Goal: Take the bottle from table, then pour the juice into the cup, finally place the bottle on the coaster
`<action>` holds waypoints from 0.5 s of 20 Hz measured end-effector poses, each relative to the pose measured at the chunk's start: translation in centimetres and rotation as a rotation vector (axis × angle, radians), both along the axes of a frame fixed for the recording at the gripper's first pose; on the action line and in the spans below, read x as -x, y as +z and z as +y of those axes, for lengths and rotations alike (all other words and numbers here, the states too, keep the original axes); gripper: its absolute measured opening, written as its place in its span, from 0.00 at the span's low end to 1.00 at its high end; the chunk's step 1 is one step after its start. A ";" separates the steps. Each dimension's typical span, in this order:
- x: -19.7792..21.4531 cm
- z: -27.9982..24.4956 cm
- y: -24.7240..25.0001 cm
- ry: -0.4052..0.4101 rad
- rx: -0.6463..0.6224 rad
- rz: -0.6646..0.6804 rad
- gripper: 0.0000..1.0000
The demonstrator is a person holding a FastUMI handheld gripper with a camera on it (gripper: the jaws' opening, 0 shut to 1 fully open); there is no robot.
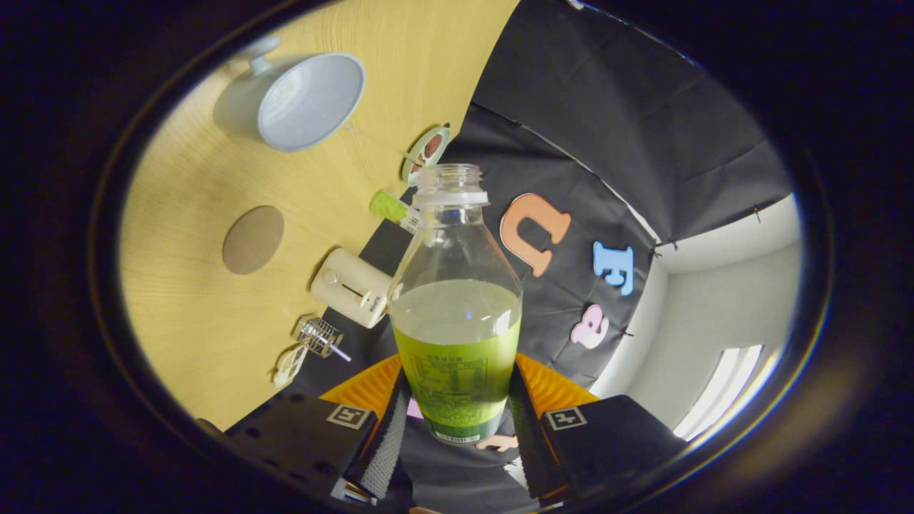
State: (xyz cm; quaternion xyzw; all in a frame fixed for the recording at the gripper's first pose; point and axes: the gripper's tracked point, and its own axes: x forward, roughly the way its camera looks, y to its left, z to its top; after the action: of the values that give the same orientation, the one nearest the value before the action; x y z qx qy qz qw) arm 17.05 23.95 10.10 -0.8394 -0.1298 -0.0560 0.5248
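Seen along the gripper (457, 428), its two fingers pinch the lower body of a clear plastic bottle (455, 307) from both sides, holding it off the wooden table (186, 307). The bottle has no cap on its open neck, is roughly half full of pale green juice, and wears a green label around its lower part. The whole scene appears tilted. On the table beyond the bottle lies a white cup (303, 96) with its handle on the far side, and nearer, a round brown coaster (253, 240). A small cream appliance (351, 287), a wire whisk head (319, 337) and some small packets sit near the table's edge.
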 end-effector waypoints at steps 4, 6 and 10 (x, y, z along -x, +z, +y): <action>0.1 0.1 0.0 0.006 -0.026 0.005 0.74; -0.1 -0.4 -0.6 0.000 -0.068 0.033 0.74; -0.2 -1.6 -3.1 -0.030 -0.240 0.158 0.74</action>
State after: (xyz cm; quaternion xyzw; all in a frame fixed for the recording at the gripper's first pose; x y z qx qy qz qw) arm 17.23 22.39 7.03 -0.7744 -0.0679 -0.0128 0.6289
